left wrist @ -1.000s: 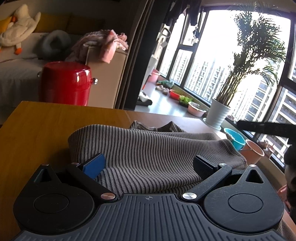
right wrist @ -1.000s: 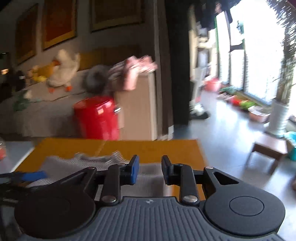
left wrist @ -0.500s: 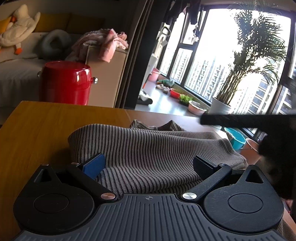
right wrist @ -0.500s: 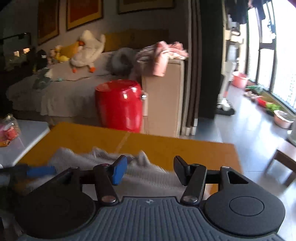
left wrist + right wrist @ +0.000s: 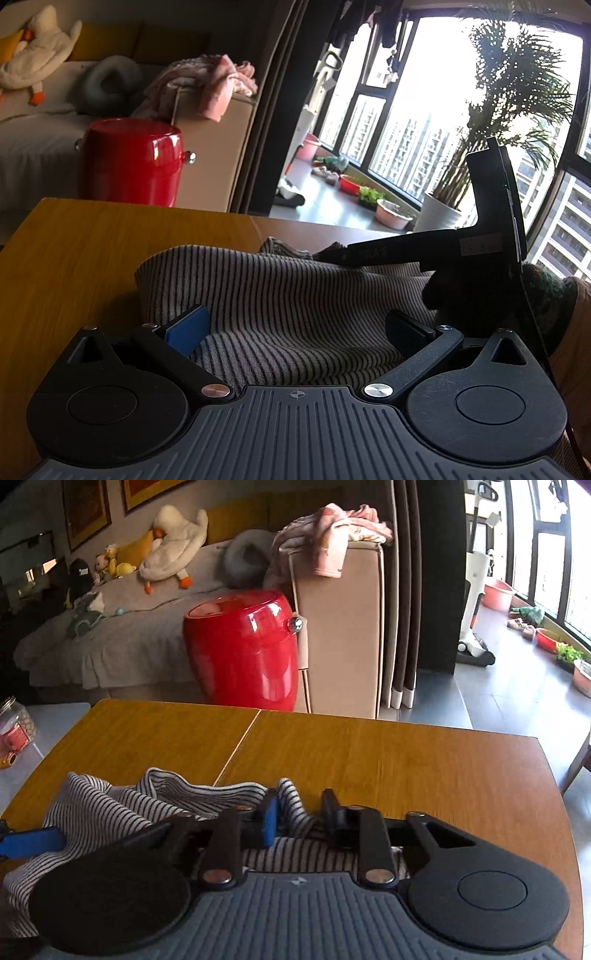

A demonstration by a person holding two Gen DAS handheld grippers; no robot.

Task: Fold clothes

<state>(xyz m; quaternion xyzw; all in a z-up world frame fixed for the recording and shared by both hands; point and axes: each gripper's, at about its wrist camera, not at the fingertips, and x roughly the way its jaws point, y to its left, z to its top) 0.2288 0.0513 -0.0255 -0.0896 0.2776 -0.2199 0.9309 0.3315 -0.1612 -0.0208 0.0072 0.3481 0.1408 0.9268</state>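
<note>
The wooden bench (image 5: pixel 369 753) fills both views, its top split by a thin seam that runs away from the cameras. Behind it stand a grey-covered sofa (image 5: pixel 122 627) carrying a white plush duck (image 5: pixel 173 542), and a beige cabinet (image 5: pixel 340 627) with pink cloth (image 5: pixel 332 524) heaped on top. A glossy red barrel (image 5: pixel 243 650) stands on the floor just beside the cabinet, beyond the far edge of the bench. The striped sweater (image 5: pixel 295 295) lies bunched on the near part of the bench, ridged with folds, its far edge rumpled. The left hand-held gripper (image 5: pixel 295 328) has its 2 fingers spread wide over the sweater, with striped fabric lying between them and neither pad pressing it. The right hand-held gripper (image 5: pixel 299 816) reaches in at the sweater's far rim; an upstanding fold of striped cloth sits between its fingers, touching the blue pad (image 5: pixel 269 821), while a gap remains to the black finger, so the jaws are partly closed but not clamped.
</note>
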